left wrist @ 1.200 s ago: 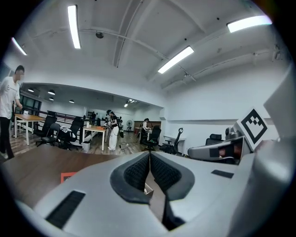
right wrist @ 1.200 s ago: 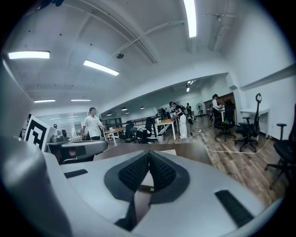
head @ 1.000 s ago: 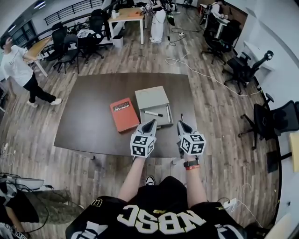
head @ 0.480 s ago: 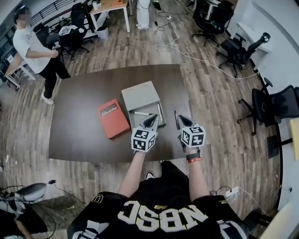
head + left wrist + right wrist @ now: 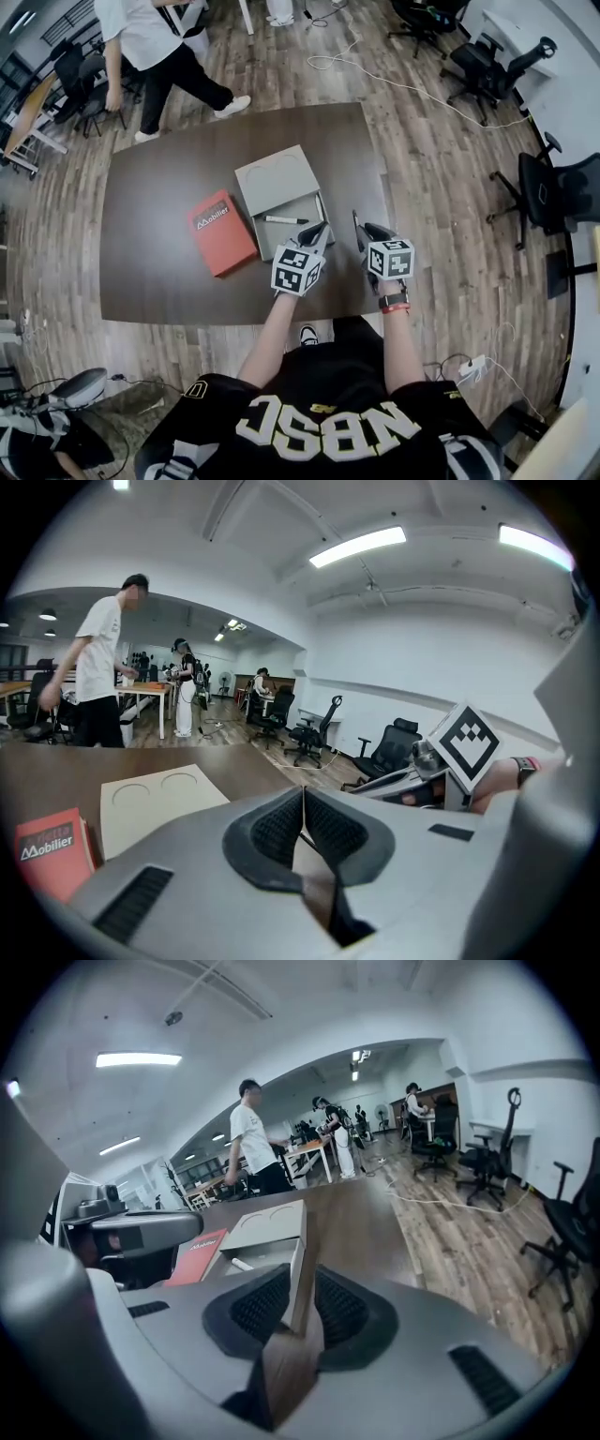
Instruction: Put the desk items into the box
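- Step: reaching for the pen point(image 5: 355, 228) just right of the box point(image 5: 277, 178)
- Right gripper point(image 5: 368, 231) jaws just opening, nothing between; left gripper point(image 5: 319, 229) closed, empty
- Next: straddle pen, close

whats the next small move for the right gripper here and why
Probably lower the right gripper onto the dark pen lying on the table just right of the box, then close on it. Its jaws have just been opening, with nothing between them, and that pen lies outside the box, close beside the gripper.

left claw point(image 5: 302, 797) closed, right claw point(image 5: 302, 1274) just parting, empty
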Demonstrator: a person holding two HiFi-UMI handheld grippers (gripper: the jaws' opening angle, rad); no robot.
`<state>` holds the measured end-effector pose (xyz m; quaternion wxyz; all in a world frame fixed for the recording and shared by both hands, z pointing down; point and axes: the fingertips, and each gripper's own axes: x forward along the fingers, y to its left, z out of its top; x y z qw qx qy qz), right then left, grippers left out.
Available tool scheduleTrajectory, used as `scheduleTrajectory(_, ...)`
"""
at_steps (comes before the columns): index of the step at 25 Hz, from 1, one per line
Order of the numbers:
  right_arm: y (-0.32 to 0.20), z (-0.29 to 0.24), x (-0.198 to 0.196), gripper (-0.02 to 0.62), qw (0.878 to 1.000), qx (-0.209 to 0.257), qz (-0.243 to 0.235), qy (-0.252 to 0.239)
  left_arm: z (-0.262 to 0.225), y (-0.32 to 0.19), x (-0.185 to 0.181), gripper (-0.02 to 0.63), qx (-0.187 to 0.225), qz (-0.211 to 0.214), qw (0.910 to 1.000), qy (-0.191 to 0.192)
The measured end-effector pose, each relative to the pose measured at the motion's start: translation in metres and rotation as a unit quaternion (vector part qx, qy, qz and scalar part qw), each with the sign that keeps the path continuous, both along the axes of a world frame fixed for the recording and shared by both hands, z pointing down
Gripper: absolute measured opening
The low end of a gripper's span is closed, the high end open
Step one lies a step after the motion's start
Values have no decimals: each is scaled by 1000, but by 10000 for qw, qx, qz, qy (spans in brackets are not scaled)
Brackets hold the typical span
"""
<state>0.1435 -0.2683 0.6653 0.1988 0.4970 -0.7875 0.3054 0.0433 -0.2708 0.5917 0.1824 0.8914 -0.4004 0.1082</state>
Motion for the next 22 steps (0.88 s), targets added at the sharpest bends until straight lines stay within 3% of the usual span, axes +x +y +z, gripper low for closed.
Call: scheduleTrajectory(22,-18,112,3,118,9934,-1123,54,240,58,-30,-4,18,-791,55,9967,-186)
